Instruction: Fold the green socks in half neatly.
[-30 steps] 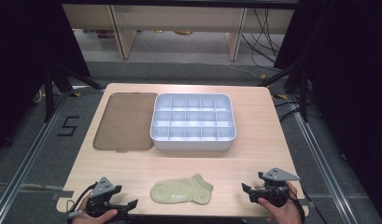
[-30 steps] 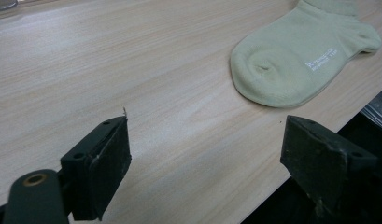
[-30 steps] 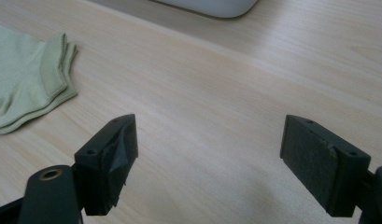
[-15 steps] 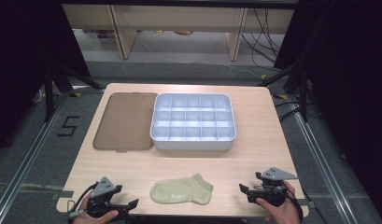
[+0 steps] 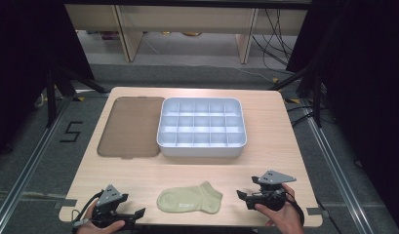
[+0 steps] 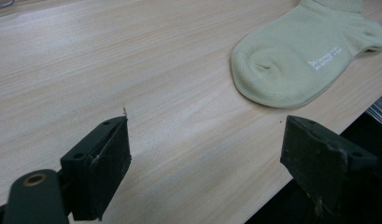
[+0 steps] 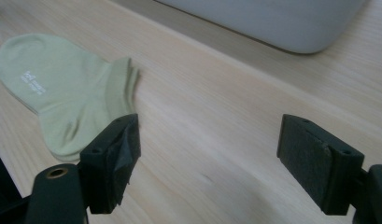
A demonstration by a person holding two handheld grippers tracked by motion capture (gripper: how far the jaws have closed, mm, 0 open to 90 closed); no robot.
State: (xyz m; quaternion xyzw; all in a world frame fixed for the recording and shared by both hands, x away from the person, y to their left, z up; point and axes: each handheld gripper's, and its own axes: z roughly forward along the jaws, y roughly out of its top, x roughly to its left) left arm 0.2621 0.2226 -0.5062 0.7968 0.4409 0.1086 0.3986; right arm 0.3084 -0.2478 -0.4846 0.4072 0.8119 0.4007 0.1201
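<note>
Pale-green sock (image 5: pixel 189 199) lies flat on the wooden table (image 5: pixel 265 126) between the left gripper (image 5: pixel 137 214) and right gripper (image 5: pixel 242 196), both spread wide and empty.

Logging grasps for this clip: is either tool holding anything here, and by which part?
Nothing is held. The left tool and right tool both stand open, jaws apart over bare table. The sock lies flat between them, untouched.
</note>
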